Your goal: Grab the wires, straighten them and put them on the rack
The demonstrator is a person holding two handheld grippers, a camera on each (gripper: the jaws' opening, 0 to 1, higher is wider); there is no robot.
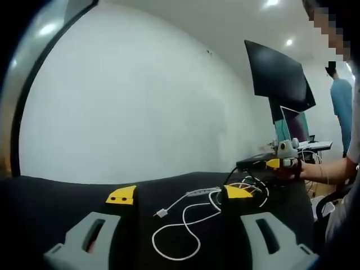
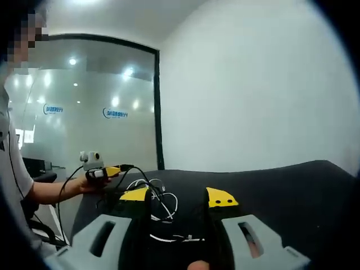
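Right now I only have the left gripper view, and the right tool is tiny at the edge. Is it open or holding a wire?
Observer: Open. In the right gripper view the right tool has its jaws apart with nothing clamped.
Operator: Anything between them?
Observer: Yes. Looped white wires lie on the black table between the jaws, closer to its left jaw.
Operator: What's behind my left tool from that side?
Observer: The left tool, held in a hand, has a glass wall with a dark frame behind it.
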